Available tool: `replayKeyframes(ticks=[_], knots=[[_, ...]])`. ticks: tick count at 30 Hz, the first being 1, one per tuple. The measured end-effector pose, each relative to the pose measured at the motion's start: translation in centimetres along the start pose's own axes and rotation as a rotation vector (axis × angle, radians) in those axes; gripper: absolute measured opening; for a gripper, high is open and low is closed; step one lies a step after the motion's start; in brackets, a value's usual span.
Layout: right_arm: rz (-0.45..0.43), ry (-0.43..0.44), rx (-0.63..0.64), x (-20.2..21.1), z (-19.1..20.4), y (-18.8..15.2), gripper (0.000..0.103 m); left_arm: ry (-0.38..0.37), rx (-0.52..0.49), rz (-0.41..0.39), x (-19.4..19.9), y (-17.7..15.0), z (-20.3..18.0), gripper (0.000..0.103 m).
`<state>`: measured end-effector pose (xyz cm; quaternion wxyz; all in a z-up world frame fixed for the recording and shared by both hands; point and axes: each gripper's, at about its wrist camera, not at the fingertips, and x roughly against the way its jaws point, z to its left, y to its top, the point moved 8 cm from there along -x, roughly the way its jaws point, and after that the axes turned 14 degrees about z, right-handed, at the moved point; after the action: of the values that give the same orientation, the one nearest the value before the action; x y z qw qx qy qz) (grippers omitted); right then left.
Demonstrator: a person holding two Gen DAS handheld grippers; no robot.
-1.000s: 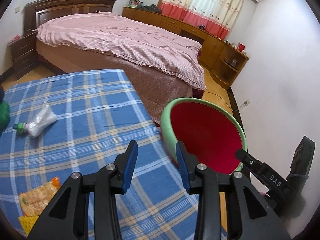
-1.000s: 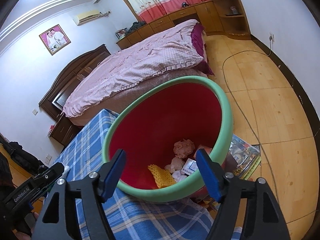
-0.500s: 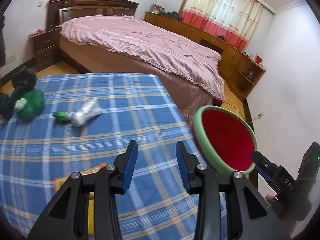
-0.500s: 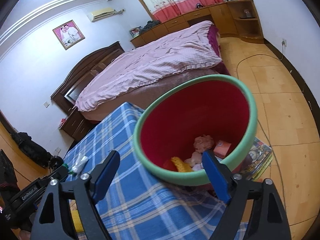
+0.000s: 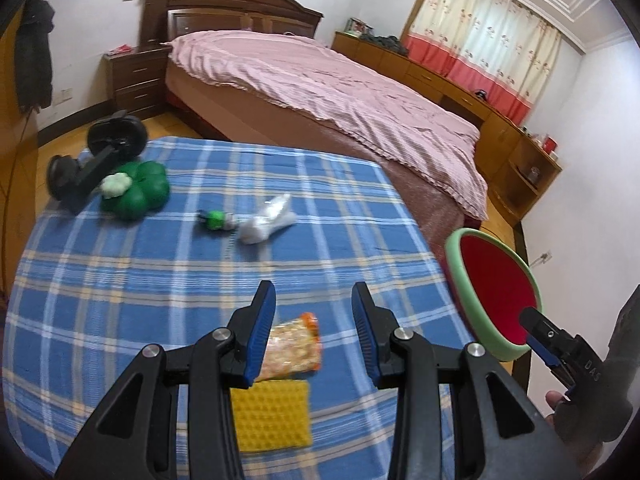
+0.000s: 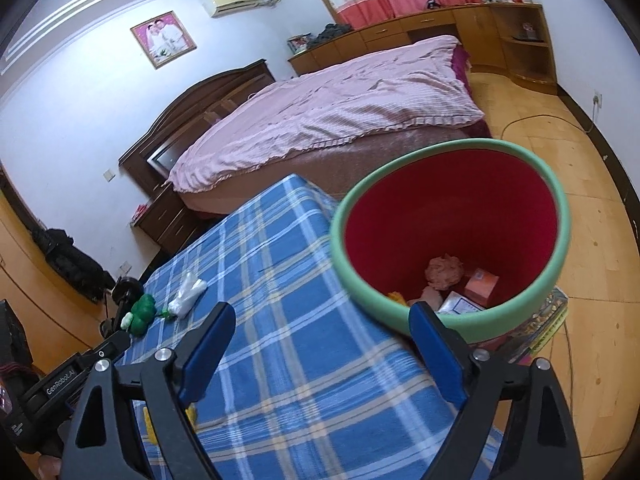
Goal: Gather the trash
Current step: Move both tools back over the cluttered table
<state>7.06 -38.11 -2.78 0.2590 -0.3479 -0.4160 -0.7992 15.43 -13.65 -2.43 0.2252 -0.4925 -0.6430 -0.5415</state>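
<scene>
Beside the blue plaid tabletop (image 5: 168,280) stands a red bin (image 6: 452,216) with a green rim, set against the cloth's right edge; the left wrist view shows only part of its mouth, the rest cut off behind the right gripper (image 6: 320,344). Inside the bin lie a crumpled pink wad (image 6: 444,272), an orange box (image 6: 482,282) and some white paper, half hidden by the rim and by one blue finger. The right gripper's fingers are opening with nothing between them. The left gripper (image 5: 314,328) hangs above the cloth, its fingers partly apart and empty; below them lie a snack packet (image 5: 294,350) and a yellow sponge (image 5: 274,416), both partly covered by the black finger arms. Farther off on the cloth rest a crumpled white plastic bag (image 5: 268,220) beside a small green-capped item (image 5: 214,220) too blurred to name, a green clover-shaped toy (image 5: 138,192), and a black object (image 5: 96,156) at the far left corner that is hard to make out.
</scene>
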Motion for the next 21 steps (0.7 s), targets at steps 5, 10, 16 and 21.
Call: replayKeyframes(ticks=[5, 10, 16, 21], knots=[[0.027, 0.004, 0.043, -1.1, 2.4, -0.2, 0.09, 0.034, 0.049, -0.008, 0.4, 0.2, 2.8, 0.039], [0.057, 0.006, 0.091, -2.5, 5.0, -0.2, 0.09, 0.049, 0.104, 0.0, 0.4, 0.2, 5.6, 0.039], [0.092, 0.009, 0.149, -4.2, 8.2, -0.3, 0.09, 0.067, 0.168, 0.016, 0.0, 0.4, 8.8, 0.039], [0.122, 0.008, 0.191, -6.2, 10.7, -0.3, 0.09, 0.078, 0.219, 0.021, -0.3, 0.6, 11.1, 0.039]])
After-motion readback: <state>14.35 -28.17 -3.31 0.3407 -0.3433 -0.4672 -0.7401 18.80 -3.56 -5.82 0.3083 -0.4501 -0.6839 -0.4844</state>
